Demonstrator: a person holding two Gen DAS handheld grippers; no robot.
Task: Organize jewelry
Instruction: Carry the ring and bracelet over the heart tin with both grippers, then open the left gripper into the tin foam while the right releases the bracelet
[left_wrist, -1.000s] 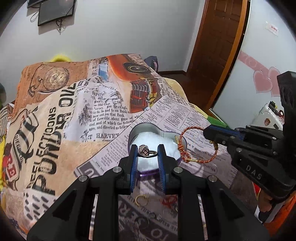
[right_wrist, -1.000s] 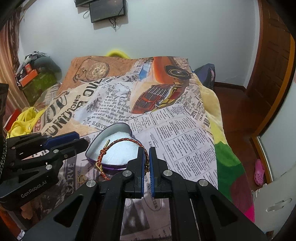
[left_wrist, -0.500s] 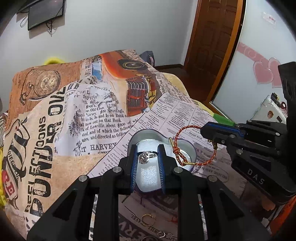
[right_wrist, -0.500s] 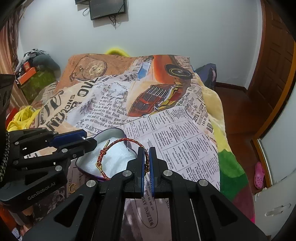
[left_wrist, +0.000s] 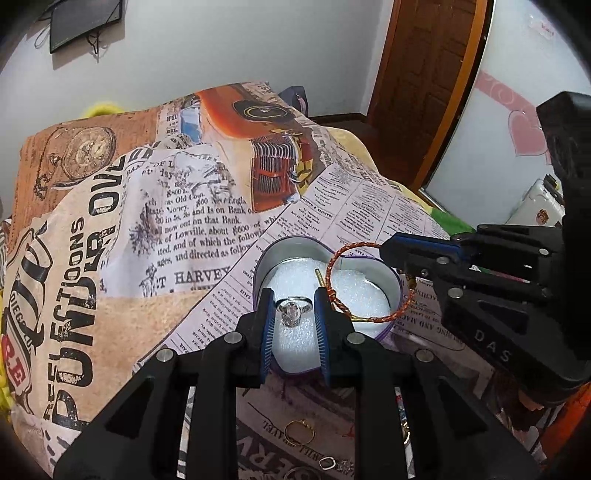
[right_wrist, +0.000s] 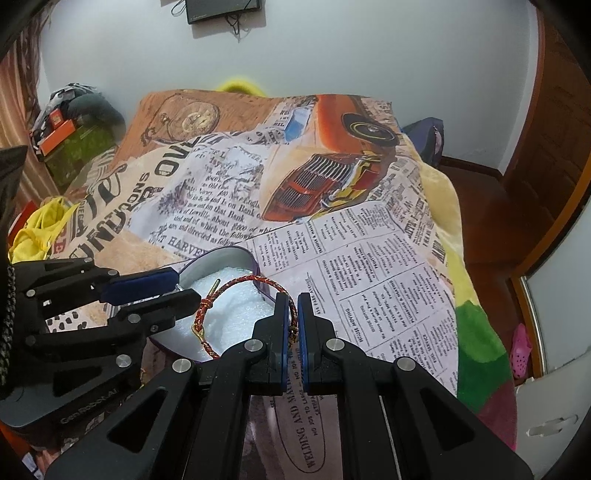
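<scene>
Ring (left_wrist: 293, 308) pinched in left gripper (left_wrist: 293, 314), hovering over heart tin (left_wrist: 393, 291), perhaps touching foam; right gripper (right_wrist: 293, 325) clamping braided bracelet (right_wrist: 243, 282) above it. Lowering gently before releasing.

Black left gripper (left_wrist: 292, 323), blue pads, silver screws, apparently.

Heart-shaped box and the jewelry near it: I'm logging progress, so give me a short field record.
box: heart-shaped tin, open, white foam lining, on the printed blanket
left tongs: shut on a silver stone ring, held over the foam
right tongs: shut on a red-gold braided bracelet, loop over the box
loose on blanket: gold ring, more small pieces nearby
</scene>
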